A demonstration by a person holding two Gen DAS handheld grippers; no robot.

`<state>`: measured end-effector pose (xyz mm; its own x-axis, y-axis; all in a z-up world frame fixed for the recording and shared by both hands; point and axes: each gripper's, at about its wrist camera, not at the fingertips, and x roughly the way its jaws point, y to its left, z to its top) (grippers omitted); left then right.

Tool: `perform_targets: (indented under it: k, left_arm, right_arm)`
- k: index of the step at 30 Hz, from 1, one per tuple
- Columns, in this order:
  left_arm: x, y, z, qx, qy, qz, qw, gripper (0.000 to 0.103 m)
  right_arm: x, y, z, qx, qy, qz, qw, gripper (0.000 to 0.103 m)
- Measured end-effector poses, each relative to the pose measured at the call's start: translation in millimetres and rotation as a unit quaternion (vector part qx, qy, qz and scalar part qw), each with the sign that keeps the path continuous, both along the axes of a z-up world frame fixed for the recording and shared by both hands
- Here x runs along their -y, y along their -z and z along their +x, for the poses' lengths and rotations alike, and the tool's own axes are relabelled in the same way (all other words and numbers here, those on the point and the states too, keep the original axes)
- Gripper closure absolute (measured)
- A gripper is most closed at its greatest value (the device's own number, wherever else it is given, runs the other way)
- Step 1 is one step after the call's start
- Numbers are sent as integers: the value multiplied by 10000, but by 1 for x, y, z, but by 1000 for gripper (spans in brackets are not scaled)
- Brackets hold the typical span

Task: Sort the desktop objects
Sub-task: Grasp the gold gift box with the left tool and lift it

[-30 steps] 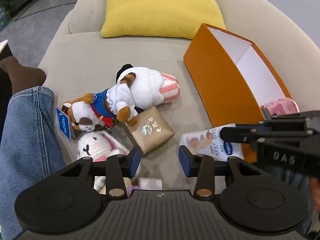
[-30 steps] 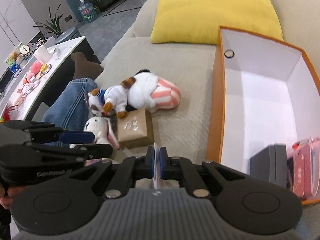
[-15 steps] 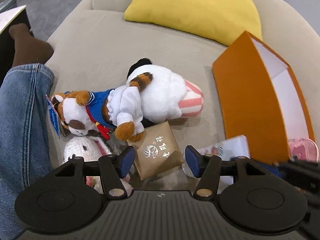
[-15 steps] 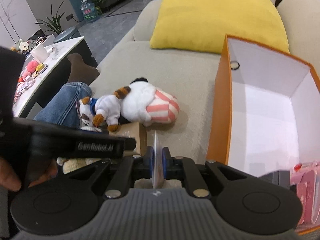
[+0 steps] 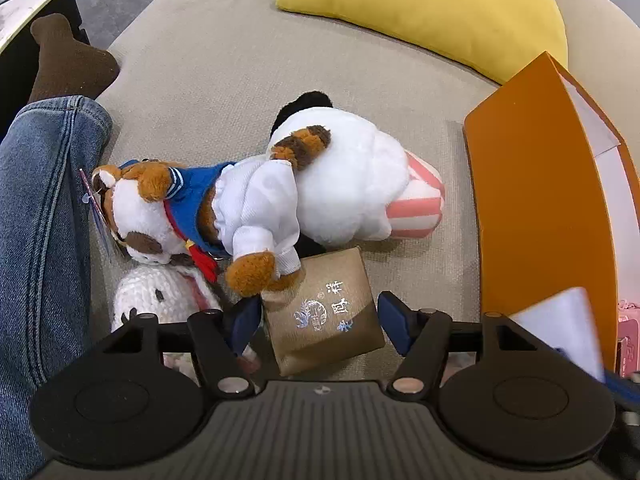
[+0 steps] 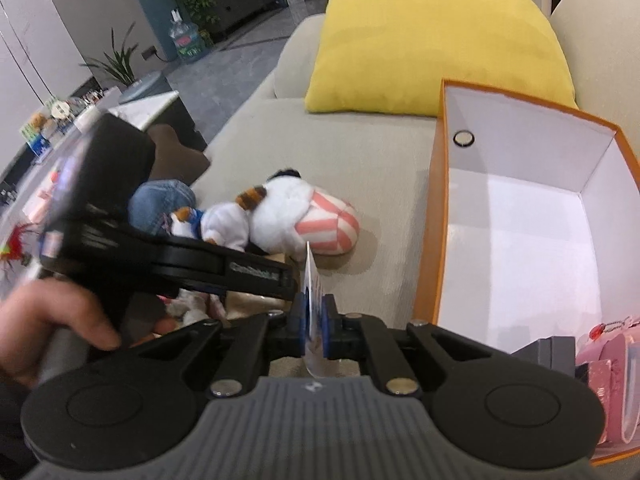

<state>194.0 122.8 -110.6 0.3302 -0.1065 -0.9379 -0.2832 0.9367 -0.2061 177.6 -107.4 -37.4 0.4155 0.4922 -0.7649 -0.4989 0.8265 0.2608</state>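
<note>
- The left tool stands spread, its jaws having just been opening, with the small gold-brown paper packet between the pads, which do not press on it.
- The right tool pinches a thin white printed sachet edge-on.
- Bare beige sofa cushion lies open on the far side, between the plush dog in a blue-and-white sailor outfit and the yellow pillow.
- The open orange cardboard box walls off the right.
- A jeans-clad leg borders the left.

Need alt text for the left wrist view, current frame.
Open left gripper straddles a small gold box on a beige sofa, pads not touching. A plush dog leans on the box; an orange box stands at right.
</note>
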Motion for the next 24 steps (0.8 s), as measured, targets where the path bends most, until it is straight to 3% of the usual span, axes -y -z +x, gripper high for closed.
perform_targets:
  k: [7,10,14,17,24]
  left_arm:
    - [-8,-20,-18,186,-52,-135,9997,30]
    - [-5,-45,-34,410,10,-248,9988,30]
    - [13,-82,-47,763,194,-281,9965,30]
    - [30,-110,-50,1017,437,-367,9932,30]
    - [93,-150,-47,1294,1136,-932,9806,30]
  right_arm:
    - [36,-49,-13,285,44,707,9971,96]
    - [62,-75,-22,485,222,1027,9933,96]
    - [96,-99,-37,937,645,963,9888,96]
    - [116,-99,-41,996,968,763,9874,96]
    - [140,-57,-36,375,1361,756,9871,96]
